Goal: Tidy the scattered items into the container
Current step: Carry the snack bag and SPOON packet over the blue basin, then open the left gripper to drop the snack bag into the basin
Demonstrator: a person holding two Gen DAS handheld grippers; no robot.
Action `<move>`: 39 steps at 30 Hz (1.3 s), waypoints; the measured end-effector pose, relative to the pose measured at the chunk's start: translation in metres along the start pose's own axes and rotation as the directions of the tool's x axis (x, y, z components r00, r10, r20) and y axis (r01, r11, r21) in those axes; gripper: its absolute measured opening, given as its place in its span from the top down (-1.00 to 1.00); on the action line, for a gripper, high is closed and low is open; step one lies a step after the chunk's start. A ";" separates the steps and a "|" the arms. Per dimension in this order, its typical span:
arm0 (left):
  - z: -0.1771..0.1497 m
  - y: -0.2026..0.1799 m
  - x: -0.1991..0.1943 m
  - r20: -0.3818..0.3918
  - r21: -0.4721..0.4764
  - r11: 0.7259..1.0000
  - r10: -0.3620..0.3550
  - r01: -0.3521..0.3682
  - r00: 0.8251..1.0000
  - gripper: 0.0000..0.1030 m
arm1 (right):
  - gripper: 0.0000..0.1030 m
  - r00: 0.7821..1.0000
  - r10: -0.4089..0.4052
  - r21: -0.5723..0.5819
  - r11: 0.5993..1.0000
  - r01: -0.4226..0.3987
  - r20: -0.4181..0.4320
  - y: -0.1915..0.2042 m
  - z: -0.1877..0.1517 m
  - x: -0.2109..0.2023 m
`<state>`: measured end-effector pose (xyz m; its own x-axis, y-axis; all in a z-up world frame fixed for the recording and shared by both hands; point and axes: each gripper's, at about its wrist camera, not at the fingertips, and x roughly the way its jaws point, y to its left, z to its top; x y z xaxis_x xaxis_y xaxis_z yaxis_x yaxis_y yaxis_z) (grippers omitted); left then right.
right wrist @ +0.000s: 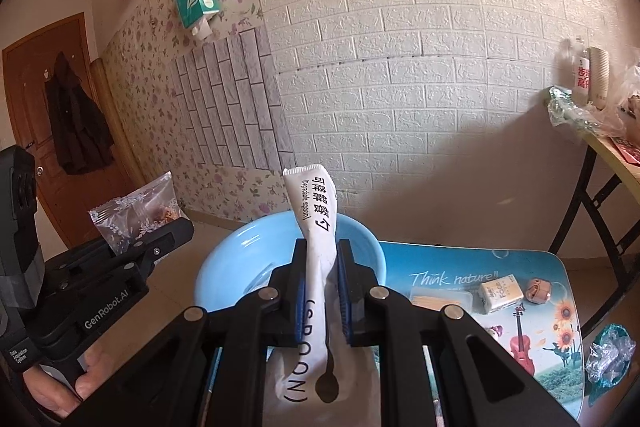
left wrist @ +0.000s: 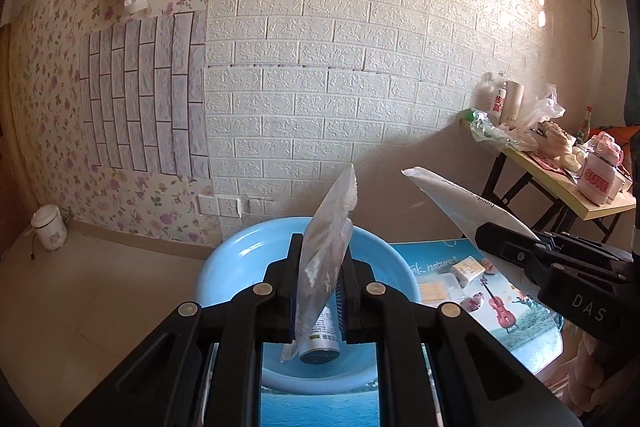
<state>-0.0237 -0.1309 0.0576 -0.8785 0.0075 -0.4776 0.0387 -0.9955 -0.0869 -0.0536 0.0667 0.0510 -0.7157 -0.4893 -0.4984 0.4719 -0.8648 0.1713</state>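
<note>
My left gripper (left wrist: 322,263) is shut on a clear plastic snack packet (left wrist: 328,251) and holds it upright over the light blue basin (left wrist: 236,259). A small can (left wrist: 322,337) lies inside the basin below it. My right gripper (right wrist: 322,267) is shut on a white wrapped spoon packet (right wrist: 318,239) and holds it above the basin's near rim (right wrist: 224,267). The right gripper with the spoon packet (left wrist: 460,203) shows at the right of the left wrist view. The left gripper with the snack packet (right wrist: 136,211) shows at the left of the right wrist view.
On the printed table mat (right wrist: 532,267) lie a toothpick box (right wrist: 438,297), a small tissue pack (right wrist: 500,293) and a small round item (right wrist: 538,291). A crumpled wrapper (right wrist: 610,351) lies at the right edge. A cluttered folding table (left wrist: 560,163) stands behind, right.
</note>
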 end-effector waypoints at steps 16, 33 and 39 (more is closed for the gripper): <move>-0.019 0.032 0.089 -0.138 -0.025 1.000 -0.011 0.008 0.990 0.75 | 0.73 0.994 0.006 -0.013 1.000 -0.007 -0.109 0.000 -0.004 0.079; -0.030 0.053 0.103 -0.167 -0.064 0.998 -0.022 0.012 0.986 -0.05 | 0.73 0.982 -0.020 -0.005 1.000 0.019 -0.186 0.003 -0.019 0.121; -0.024 0.057 0.088 -0.128 -0.058 0.998 -0.008 0.000 0.992 -0.23 | 0.64 0.981 -0.028 -0.011 1.000 0.026 -0.192 0.010 -0.016 0.146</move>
<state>-0.0876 -0.1851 -0.0106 -0.8105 0.0273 -0.5851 0.0660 -0.9883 -0.1375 -0.1454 -0.0117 -0.0335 -0.6162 -0.4344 -0.6570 0.4590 -0.8759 0.1487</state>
